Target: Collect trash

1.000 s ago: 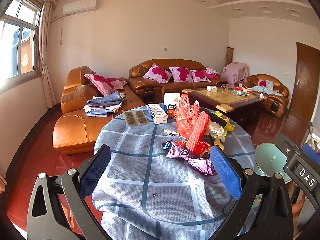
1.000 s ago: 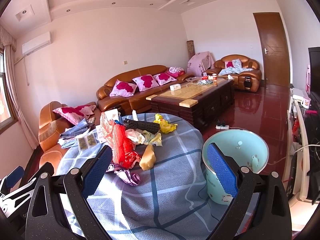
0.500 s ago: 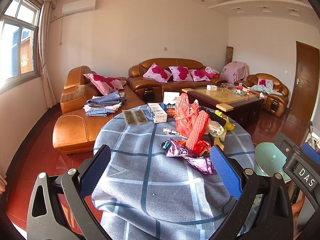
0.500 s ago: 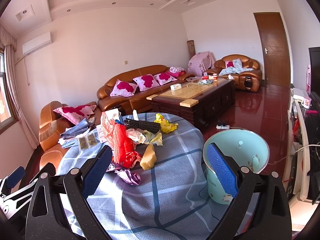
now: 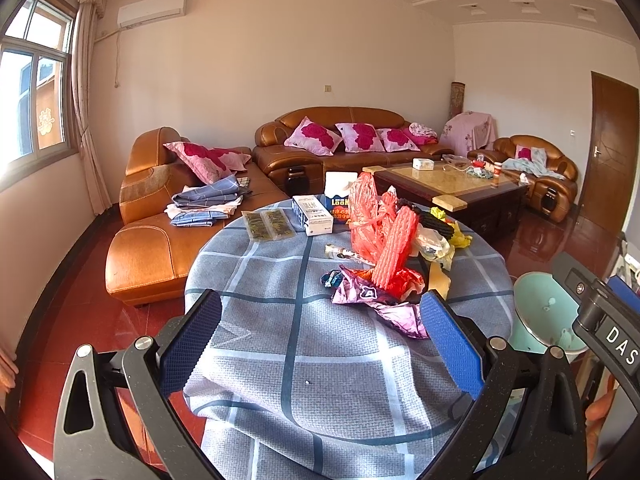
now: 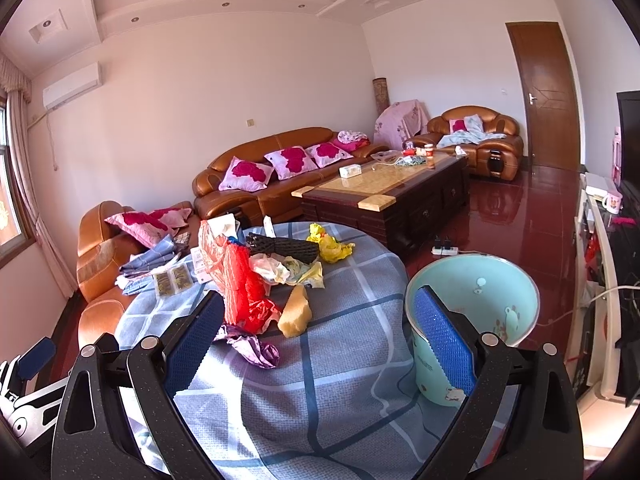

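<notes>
Table: a round table [image 5: 304,344] with a blue checked cloth sits in the middle, close in front of both grippers.
Bin: a light green trash bin [image 6: 496,308] stands on the floor just beside the table's right edge. Little cartoon pictures show on it. It looks empty inside.
Left tongs: the left gripper [image 5: 320,340] hangs over the near part of the cloth. Its blue pads are spread wide apart, and it holds nothing.
Right tongs: the right gripper [image 6: 318,338] hangs over the near edge of the table. Its blue pads are spread wide too, and it holds nothing. One pad is in front of the bin.
Trash pile: the trash lies in a heap on the far middle of the table.
Red bag: a red plastic bag [image 5: 370,216] stands up tall in the heap.
Red net: a red foam net [image 5: 396,252] leans against the bag.
Black net: a black net roll [image 6: 284,248] lies behind the heap.
Purple wrapper: a shiny purple wrapper [image 5: 384,304] lies nearest the grippers.
Yellow bag: a yellow bag [image 6: 330,246] lies at the far right.
Tan lump: a tan lump [image 6: 296,314] rests just beside the red pile.
Box: a white box [image 5: 312,214] sits at the far edge.
</notes>
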